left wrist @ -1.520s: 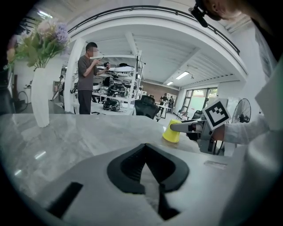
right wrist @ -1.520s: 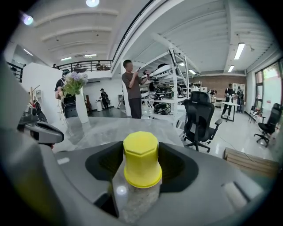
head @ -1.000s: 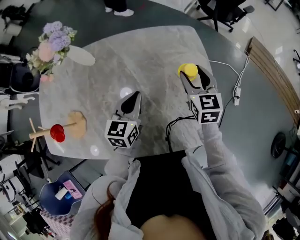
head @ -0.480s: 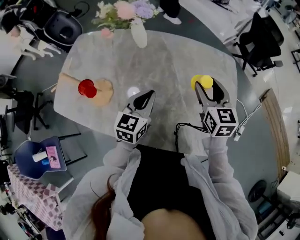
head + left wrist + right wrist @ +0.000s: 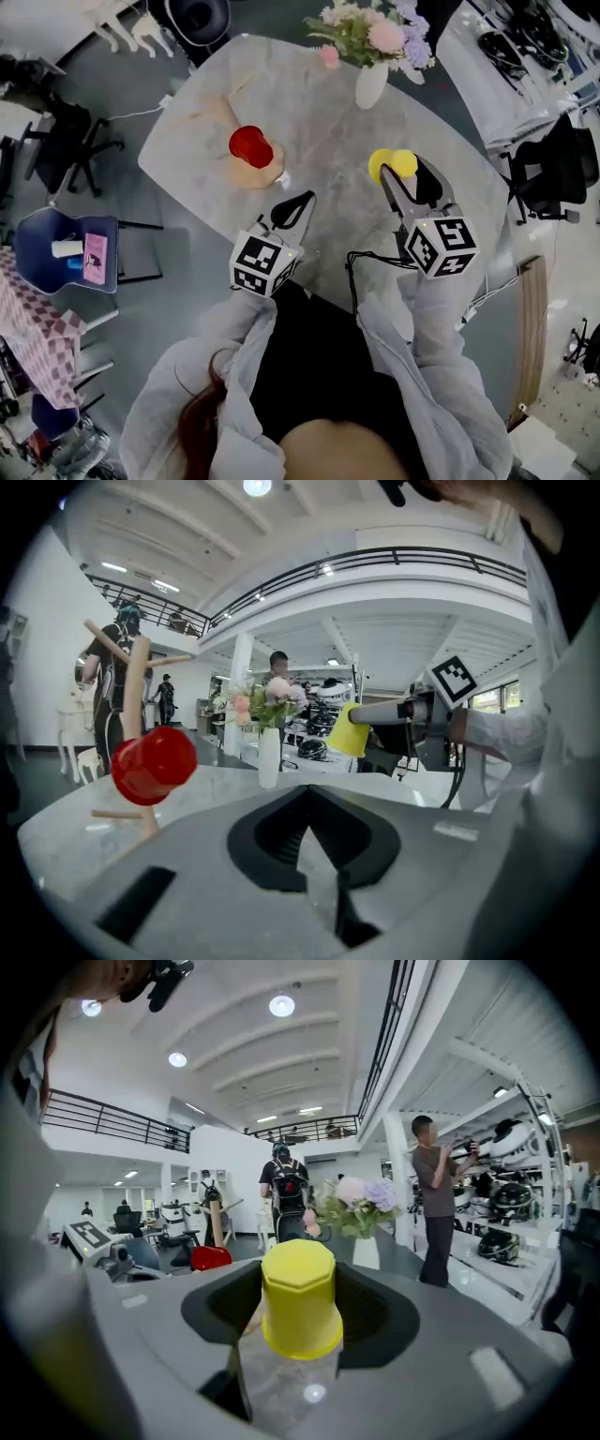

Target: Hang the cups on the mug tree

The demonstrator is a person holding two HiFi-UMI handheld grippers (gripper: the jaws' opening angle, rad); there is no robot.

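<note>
Holding a yellow plastic cup point(image 5: 300, 1297) between its jaws, the right gripper point(image 5: 401, 178) hovers above the marble table's point(image 5: 328, 112) near edge. The left gripper's point(image 5: 292, 208) jaws are together, empty. Likely next: hooking the cup onto the wooden mug tree point(image 5: 255, 174) near the left edge.

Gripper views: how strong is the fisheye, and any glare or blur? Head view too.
Left gripper view: heavy fisheye, balcony rail bows, black vignette corners; red cup sharp. Right gripper view: same distortion, ceiling light blown out, small glint on the table, yellow cup sharp. Head view: even light, no obvious blur.
</note>
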